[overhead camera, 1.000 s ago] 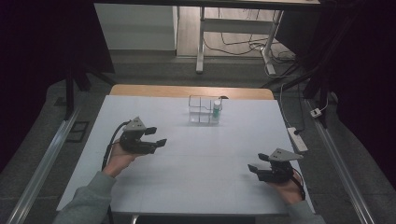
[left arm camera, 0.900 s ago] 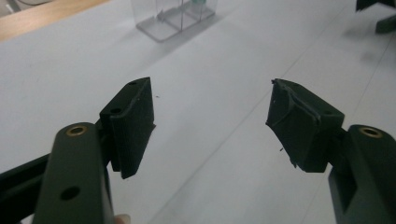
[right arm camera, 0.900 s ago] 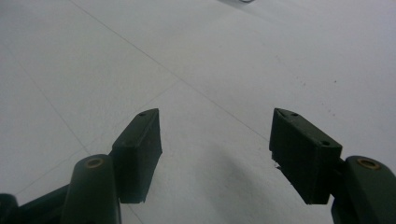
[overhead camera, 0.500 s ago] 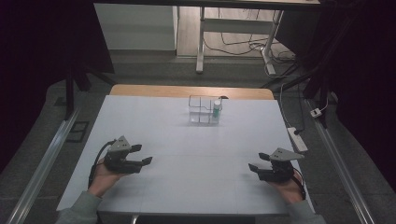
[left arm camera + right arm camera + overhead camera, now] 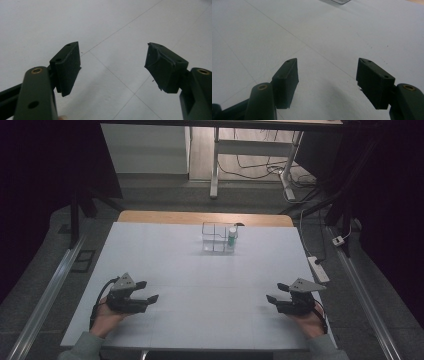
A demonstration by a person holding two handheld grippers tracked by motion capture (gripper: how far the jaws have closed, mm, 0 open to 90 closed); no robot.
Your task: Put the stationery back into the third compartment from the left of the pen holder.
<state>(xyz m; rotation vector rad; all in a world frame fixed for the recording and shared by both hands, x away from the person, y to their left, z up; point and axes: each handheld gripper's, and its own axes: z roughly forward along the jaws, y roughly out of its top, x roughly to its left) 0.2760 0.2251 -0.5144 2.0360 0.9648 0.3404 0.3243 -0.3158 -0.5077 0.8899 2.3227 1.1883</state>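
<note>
Dim floor and cable clutter lie beyond the white-topped bench (image 5: 165,245), whose wooden far edge shows behind a small clear plastic box with partitioned compartments (image 5: 216,238); I'll place everything from that box. Standing upright in its right-hand compartment is a small white bottle with a green cap (image 5: 232,237), the nearest thing to work on. It looks light and rigid, probably smooth plastic, so slippery under hard pads; I judge the safest hold is across the body just below the cap, squeezing gently and lifting straight up so it clears the box wall. The box itself seems thin-walled and light, likely to skid or tip if I nudge it. My left tongs (image 5: 146,291) sit well apart from the box, toward me and to its left, low over the bench; their jaws have just been opening and stand released with nothing between them, as the left gripper view (image 5: 112,65) shows. My right tongs (image 5: 277,292) rest toward me and to the box's right, also spread wide and empty (image 5: 327,75). Between either tongs and the box lies bare bench, so only the compartment walls crowd the bottle.
</note>
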